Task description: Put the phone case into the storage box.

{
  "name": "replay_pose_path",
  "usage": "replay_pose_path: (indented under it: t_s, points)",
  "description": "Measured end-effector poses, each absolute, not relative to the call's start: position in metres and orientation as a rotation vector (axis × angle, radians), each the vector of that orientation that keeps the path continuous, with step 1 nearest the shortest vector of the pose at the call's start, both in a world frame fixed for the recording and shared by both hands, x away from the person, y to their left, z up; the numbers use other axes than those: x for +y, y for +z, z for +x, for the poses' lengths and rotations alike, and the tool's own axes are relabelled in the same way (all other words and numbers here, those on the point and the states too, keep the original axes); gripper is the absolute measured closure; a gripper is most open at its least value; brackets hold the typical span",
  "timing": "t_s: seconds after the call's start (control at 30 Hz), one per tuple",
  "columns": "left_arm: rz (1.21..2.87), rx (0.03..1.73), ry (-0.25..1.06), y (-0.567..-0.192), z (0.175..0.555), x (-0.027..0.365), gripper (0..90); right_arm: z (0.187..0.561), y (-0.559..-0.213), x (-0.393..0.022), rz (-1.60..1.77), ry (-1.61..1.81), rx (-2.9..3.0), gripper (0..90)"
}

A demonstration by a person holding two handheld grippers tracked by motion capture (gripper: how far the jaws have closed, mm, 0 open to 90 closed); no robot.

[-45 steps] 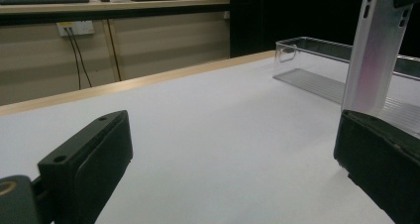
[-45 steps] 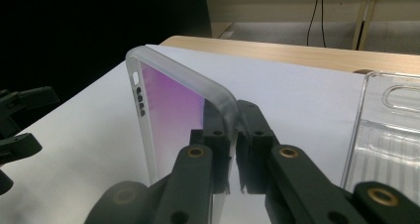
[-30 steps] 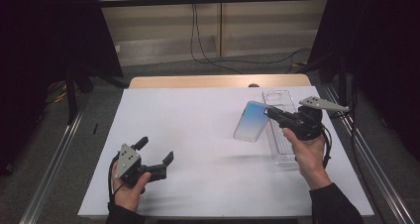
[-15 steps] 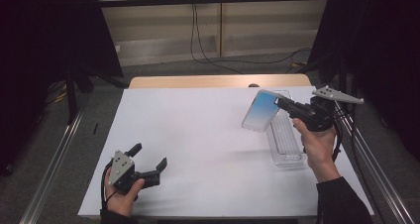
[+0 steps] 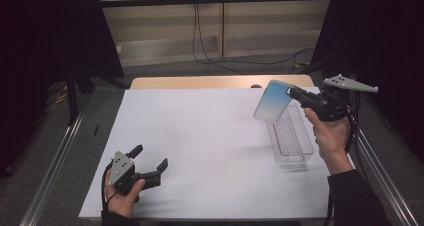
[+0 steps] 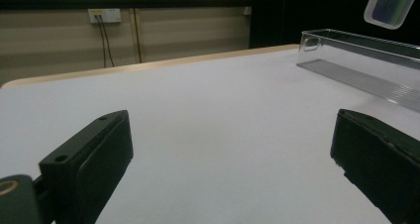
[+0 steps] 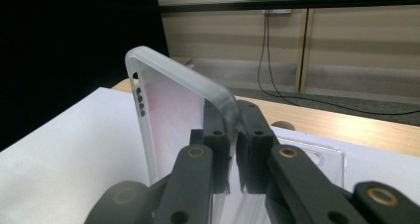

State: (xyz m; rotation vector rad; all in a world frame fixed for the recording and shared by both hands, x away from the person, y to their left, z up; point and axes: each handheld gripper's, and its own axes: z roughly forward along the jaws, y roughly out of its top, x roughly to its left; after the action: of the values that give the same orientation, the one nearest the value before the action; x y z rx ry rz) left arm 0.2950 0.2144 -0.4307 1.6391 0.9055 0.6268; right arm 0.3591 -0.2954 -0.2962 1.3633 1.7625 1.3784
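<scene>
— One clear bin (image 5: 290, 141) sits on the table (image 5: 200, 136), below the lid (image 5: 272, 99)?
— Yes. Right gripper (image 5: 294, 93) pinches the lid's edge, raised; left gripper (image 5: 150, 162), jaws apart, has been closing slightly, holding nothing.

Through the right gripper view I saw my right gripper (image 7: 233, 154) clamped on the edge of a translucent phone case (image 7: 173, 120), its two black jaws pressed together over the case's rim. The case stood upright, its rounded corner topmost and a row of small holes along its side. Beneath lay the white table (image 7: 64, 154) and a clear plastic tray (image 7: 317, 157).
</scene>
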Motion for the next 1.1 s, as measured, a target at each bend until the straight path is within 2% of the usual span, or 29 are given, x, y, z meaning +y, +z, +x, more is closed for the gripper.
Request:
replay_pose_path:
  t_s: [1.1]
  points:
    - [1.644, 0.933, 0.603, -0.432, 0.295, 0.216, 2.9, 0.396, -0.302, -0.322, 1.388, 1.214, 1.644, 84.5]
